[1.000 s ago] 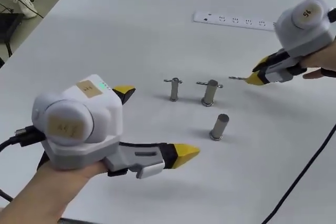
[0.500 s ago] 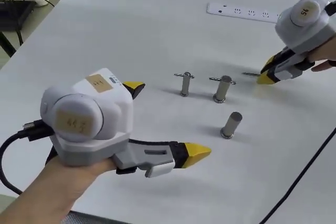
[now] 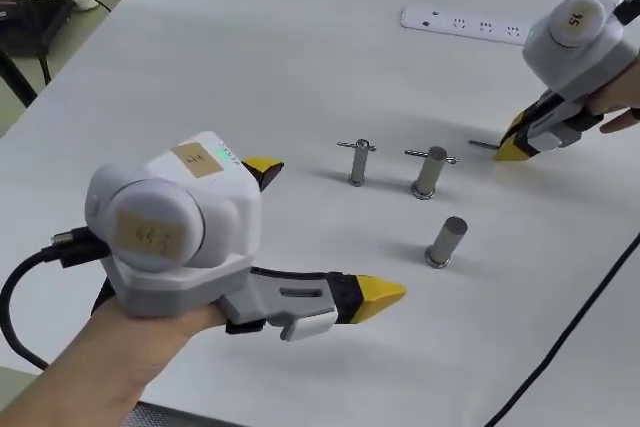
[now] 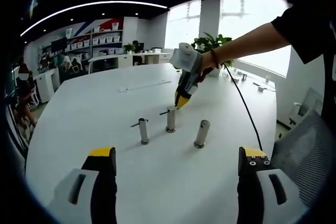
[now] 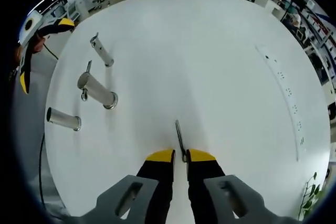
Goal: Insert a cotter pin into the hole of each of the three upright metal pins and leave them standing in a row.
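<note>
Three upright metal pins stand on the white table. The far left pin (image 3: pixel 357 162) and the middle pin (image 3: pixel 428 172) each carry a cotter pin through the top. The nearer pin (image 3: pixel 446 242) has a bare top. My right gripper (image 3: pixel 515 150) is shut on a cotter pin (image 3: pixel 485 144) that points at the middle pin from a short way to its right. The same cotter pin (image 5: pixel 179 132) sticks out between my right gripper's (image 5: pixel 181 157) jaws. My left gripper (image 3: pixel 322 229) is open and holds nothing, left of the pins (image 4: pixel 171 119).
A white power strip (image 3: pixel 465 24) lies at the far side of the table. A black cable (image 3: pixel 570 327) runs across the right front corner. The table's left edge (image 3: pixel 60 87) drops to the floor.
My right gripper has tilted a little steeper, with the cotter pin still in it. The three metal pins and my left gripper stand as before.
</note>
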{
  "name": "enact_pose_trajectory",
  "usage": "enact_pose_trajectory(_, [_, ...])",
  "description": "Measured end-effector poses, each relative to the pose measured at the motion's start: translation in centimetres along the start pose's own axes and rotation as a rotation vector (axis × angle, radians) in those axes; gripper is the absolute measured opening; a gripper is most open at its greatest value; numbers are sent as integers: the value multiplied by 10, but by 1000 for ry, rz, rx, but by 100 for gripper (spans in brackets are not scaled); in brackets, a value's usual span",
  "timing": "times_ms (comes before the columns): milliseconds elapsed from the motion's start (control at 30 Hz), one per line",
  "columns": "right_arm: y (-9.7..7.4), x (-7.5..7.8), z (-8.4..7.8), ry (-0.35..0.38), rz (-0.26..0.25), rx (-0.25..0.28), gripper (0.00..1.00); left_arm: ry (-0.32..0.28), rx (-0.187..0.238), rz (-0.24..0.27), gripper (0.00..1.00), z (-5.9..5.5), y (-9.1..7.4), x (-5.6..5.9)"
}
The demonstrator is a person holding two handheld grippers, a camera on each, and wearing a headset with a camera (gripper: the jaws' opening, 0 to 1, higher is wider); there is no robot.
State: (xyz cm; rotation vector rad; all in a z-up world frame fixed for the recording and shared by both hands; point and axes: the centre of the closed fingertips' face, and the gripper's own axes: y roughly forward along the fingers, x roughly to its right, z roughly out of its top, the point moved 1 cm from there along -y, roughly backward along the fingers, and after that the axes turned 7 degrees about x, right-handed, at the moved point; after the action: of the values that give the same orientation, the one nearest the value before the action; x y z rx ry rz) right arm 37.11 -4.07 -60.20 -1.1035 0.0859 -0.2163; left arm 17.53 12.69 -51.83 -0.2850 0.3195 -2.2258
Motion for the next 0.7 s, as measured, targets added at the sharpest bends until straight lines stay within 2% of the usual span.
enact_pose_trajectory(100, [0,4,-1,-3,-18,2,0,0,-17,-5,96,-3,0,1])
enact_pose_trajectory(267, [0,-1,-1,-3,-25,6,0,-8,-12,-7,95,-3,0,1])
enact_pose_trajectory(400, [0,1,0,-1,-28,2,0,-7,-19,-3,95,-4,0,1])
enact_pose_trajectory(500, [-1,1,-1,-16,-56,-9,0,-13,-19,1,94,-5,-1,-1])
enact_pose_trajectory(600, [-5,-6,1,-9,-50,19,0,-34,-25,-5,92,-7,-1,0])
enact_pose_trajectory(700, [-8,-5,-3,-9,-63,35,0,-24,-29,-9,91,-8,0,2])
